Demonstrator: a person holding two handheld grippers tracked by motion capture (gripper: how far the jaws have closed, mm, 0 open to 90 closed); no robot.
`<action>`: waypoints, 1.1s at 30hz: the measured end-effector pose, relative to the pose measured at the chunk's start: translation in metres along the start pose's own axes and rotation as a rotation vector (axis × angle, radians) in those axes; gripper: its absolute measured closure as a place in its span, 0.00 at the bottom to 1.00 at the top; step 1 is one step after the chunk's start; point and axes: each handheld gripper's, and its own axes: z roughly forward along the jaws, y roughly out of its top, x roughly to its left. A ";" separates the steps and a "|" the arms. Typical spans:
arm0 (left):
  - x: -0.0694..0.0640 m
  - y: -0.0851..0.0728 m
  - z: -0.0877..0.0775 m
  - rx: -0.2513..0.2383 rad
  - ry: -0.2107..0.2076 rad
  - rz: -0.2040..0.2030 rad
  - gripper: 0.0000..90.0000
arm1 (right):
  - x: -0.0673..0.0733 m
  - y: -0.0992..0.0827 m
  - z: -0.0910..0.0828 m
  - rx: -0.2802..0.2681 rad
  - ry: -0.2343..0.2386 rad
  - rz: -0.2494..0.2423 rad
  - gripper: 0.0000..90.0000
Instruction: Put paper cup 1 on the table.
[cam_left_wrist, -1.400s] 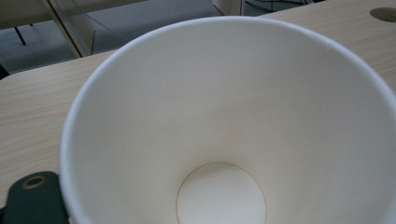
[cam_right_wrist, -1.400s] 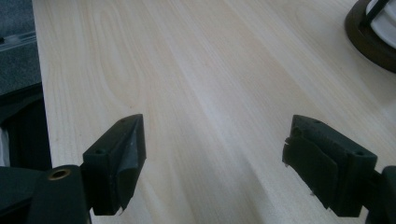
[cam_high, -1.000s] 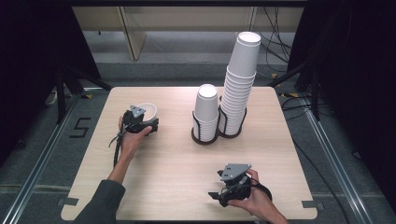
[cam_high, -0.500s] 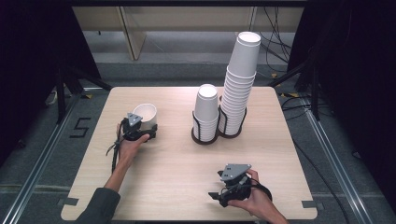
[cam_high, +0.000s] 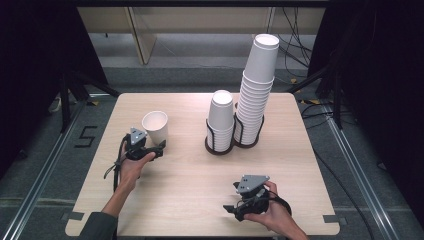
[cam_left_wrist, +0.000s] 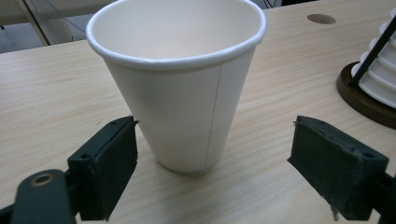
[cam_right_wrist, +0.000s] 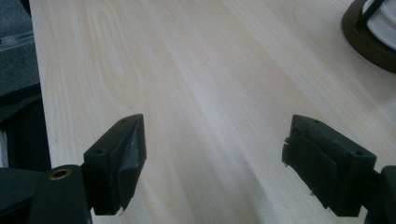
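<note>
left gripper (cam_left_wrist: 212, 172) open, jaws apart from the upright paper cup (cam_left_wrist: 180, 88); right gripper (cam_right_wrist: 212, 163) open, empty

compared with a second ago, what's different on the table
The left hand-held gripper has drawn back toward the person, and its jaws stand apart from the single paper cup, which sits upright on the table. The right hand-held gripper and both cup stacks kept their places.
</note>
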 end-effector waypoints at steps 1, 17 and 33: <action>-0.001 0.000 -0.003 -0.005 0.000 -0.011 0.16 | 0.000 0.000 0.000 -0.004 0.000 0.000 0.23; -0.039 -0.016 -0.055 -0.020 -0.111 -0.010 0.16 | -0.006 0.000 -0.003 -0.022 -0.010 -0.001 0.23; -0.083 -0.049 -0.095 -0.014 -0.209 0.054 0.16 | -0.013 -0.002 -0.009 -0.049 -0.038 0.047 0.23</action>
